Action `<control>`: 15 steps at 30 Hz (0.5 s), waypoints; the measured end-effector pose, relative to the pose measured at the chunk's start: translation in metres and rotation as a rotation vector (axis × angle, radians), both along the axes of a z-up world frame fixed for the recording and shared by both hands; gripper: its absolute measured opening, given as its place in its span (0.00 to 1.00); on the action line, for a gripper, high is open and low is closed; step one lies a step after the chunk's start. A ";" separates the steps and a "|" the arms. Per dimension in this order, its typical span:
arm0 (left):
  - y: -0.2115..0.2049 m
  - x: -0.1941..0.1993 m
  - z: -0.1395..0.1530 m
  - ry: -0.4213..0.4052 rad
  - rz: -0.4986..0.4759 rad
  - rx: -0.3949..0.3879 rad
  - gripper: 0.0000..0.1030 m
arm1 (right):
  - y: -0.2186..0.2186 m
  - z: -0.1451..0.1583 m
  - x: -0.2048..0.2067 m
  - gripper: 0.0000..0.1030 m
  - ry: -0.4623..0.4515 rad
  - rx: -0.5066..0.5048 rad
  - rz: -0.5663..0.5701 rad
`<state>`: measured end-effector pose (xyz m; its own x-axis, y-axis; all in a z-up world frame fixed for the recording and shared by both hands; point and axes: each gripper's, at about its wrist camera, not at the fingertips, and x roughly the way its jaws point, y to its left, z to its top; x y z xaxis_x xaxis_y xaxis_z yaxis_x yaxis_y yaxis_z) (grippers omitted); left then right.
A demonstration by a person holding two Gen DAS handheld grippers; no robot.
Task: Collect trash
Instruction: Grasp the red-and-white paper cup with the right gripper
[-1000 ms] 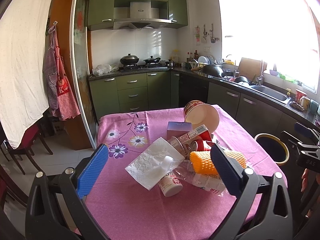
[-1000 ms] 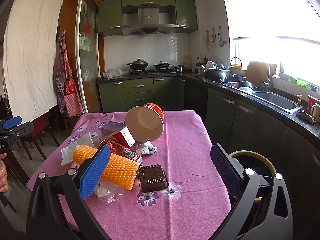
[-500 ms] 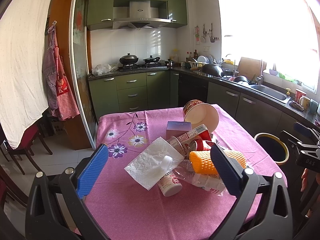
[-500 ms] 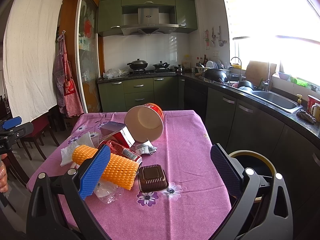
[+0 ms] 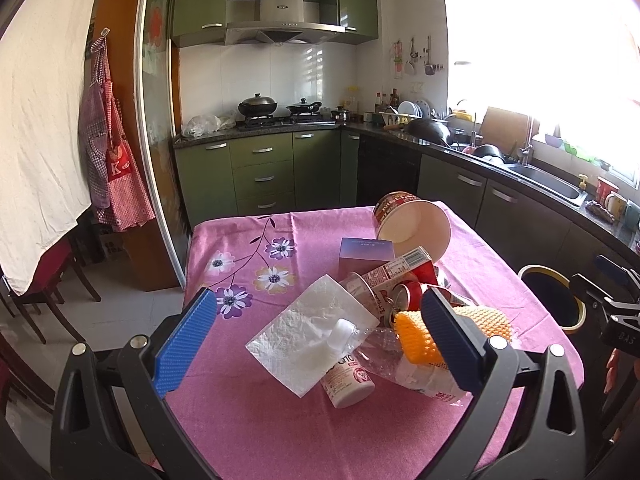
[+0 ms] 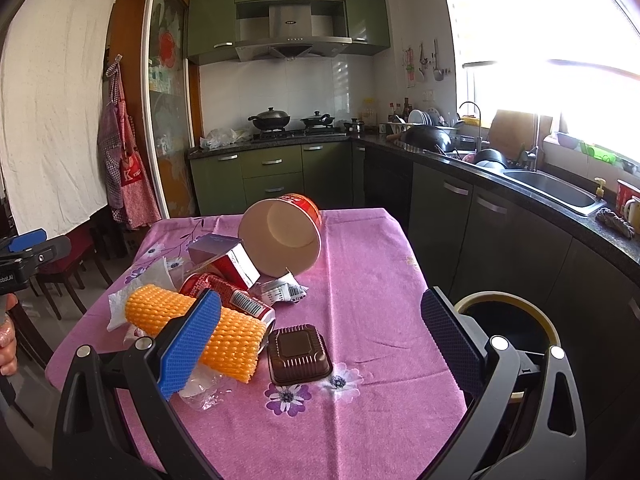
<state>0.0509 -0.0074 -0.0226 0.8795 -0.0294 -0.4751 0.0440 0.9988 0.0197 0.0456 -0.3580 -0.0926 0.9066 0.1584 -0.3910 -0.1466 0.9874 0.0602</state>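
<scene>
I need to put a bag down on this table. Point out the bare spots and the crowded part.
Bare cloth runs along the edge nearest the bin, right of the brown tray, and across the far flowered corner. The crowded part is the middle, around the paper bowl, orange netting and napkin.

A pink tablecloth printed with purple and white flowers covers the desk. On it lie an orange foam net sleeve with a bumpy mesh pattern, a dark brown ribbed plastic tray, a red can bearing a black-and-white barcode, a white paper napkin and a red paper bowl with a cream inside. Each tool has black arms and blue textured pads. The kitchen cabinets are olive green. A red-and-white checked apron hangs by a white sheet.
</scene>
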 end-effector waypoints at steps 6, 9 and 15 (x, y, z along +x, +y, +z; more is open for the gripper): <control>0.016 0.050 0.004 -0.012 0.032 0.001 0.94 | 0.002 -0.002 0.035 0.96 0.005 -0.021 0.010; 0.024 0.084 0.006 -0.013 0.029 -0.011 0.94 | 0.004 0.002 0.062 0.96 0.008 -0.031 0.022; 0.039 0.154 0.008 -0.012 0.015 -0.015 0.94 | 0.015 0.004 0.131 0.96 0.054 -0.034 0.077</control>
